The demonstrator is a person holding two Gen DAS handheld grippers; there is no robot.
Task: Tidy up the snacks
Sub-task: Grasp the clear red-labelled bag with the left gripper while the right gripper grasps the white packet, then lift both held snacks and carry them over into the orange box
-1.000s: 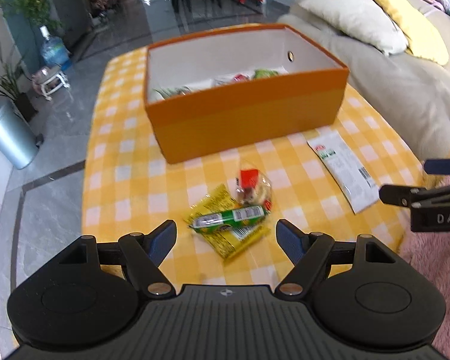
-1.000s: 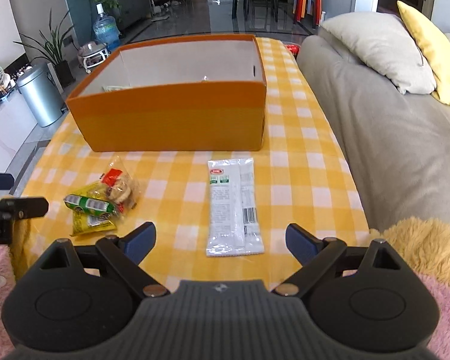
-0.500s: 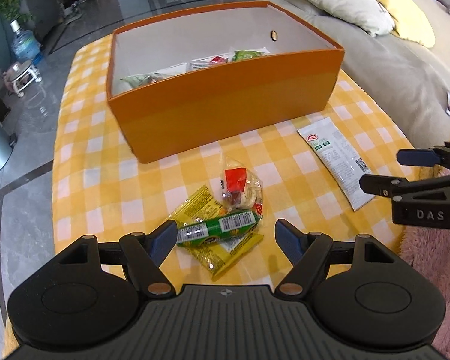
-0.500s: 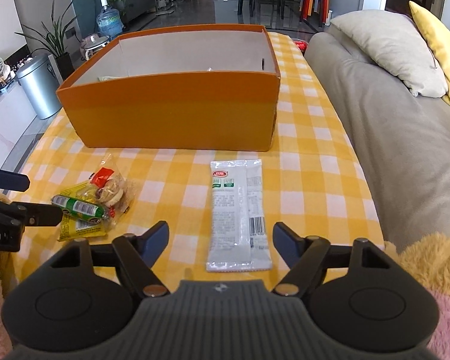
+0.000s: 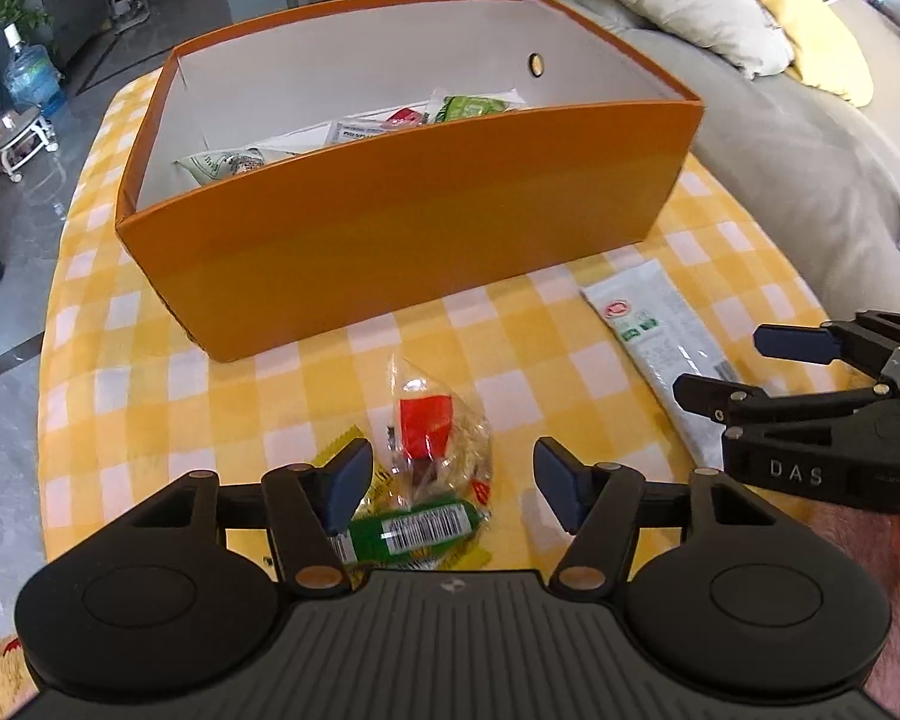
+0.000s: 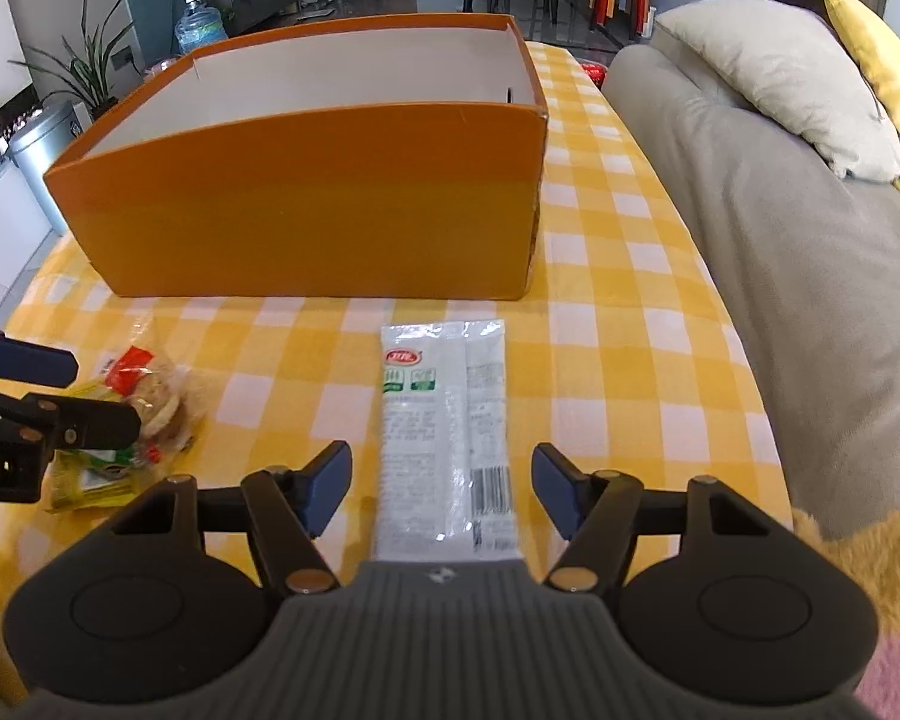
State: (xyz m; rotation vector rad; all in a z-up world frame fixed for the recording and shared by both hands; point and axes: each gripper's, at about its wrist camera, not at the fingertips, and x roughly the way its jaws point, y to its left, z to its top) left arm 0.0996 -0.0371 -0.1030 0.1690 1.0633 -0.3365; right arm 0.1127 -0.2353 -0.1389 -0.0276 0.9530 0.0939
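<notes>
An orange box (image 5: pixel 414 228) stands on the yellow checked table (image 5: pixel 150 396) and holds several snack packets (image 5: pixel 366 129). In front of it lie a clear bag with a red label (image 5: pixel 435 438), a green stick packet (image 5: pixel 417 531) and a yellow packet (image 6: pixel 90 483) under them. My left gripper (image 5: pixel 450 489) is open, just above this pile. A long white packet (image 6: pixel 444 432) lies to the right. My right gripper (image 6: pixel 441 486) is open, its fingers on either side of the white packet's near end. The box also shows in the right wrist view (image 6: pixel 312 210).
A grey sofa (image 6: pixel 780 252) with a beige pillow (image 6: pixel 786 78) and a yellow pillow (image 6: pixel 882 66) runs along the table's right side. A metal bin (image 6: pixel 42 144), a water bottle (image 6: pixel 198 24) and plants stand on the floor at the left.
Both grippers have moved forward and down toward the table. The left one now straddles the snack pile; the right one now straddles the white packet's near end. Both stay open.
</notes>
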